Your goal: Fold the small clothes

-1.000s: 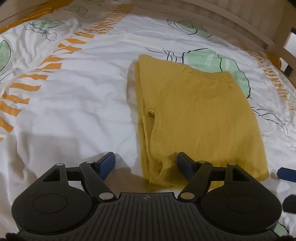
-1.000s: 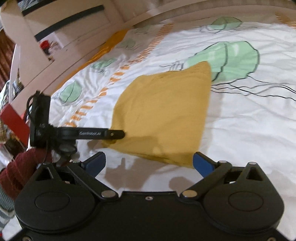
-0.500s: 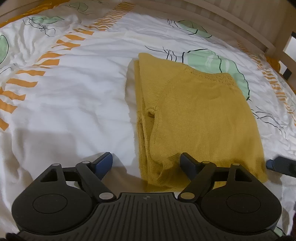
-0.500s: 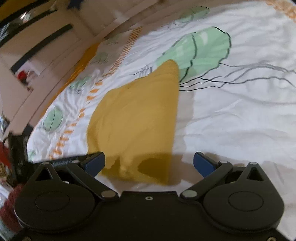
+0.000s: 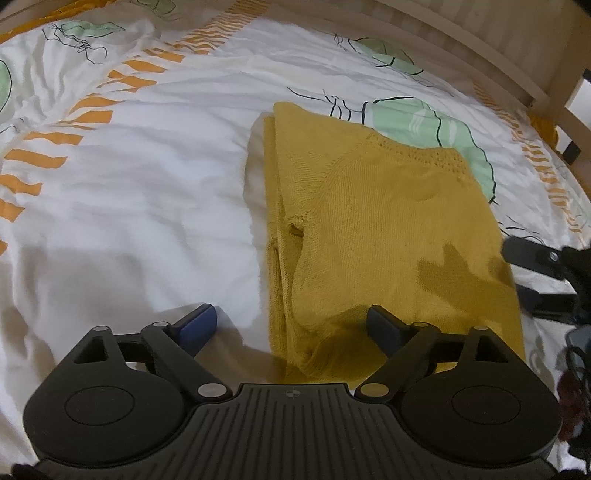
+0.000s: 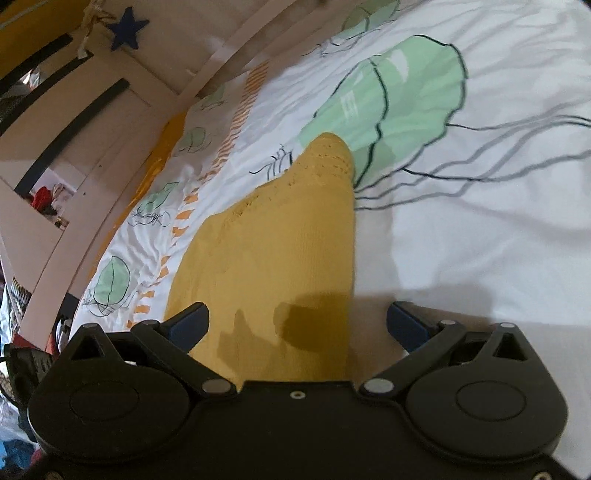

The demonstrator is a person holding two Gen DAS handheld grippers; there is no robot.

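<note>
A mustard-yellow knitted garment (image 5: 380, 236) lies folded flat on the bed. It also shows in the right wrist view (image 6: 273, 258). My left gripper (image 5: 291, 326) is open and empty over the garment's near left corner, one finger on each side of its left edge. My right gripper (image 6: 297, 325) is open and empty over the garment's near right edge. The right gripper also shows at the right edge of the left wrist view (image 5: 546, 273).
The white bedsheet (image 5: 129, 203) has green jellyfish prints and orange stripes and is wrinkled. A wooden bed rail (image 5: 517, 62) runs along the far side. A wooden frame (image 6: 122, 122) with a blue star (image 6: 127, 33) stands at the left.
My right gripper has swung in from the near side and now sits over the garment's right edge. My left gripper has stayed nearly still at the near left corner.
</note>
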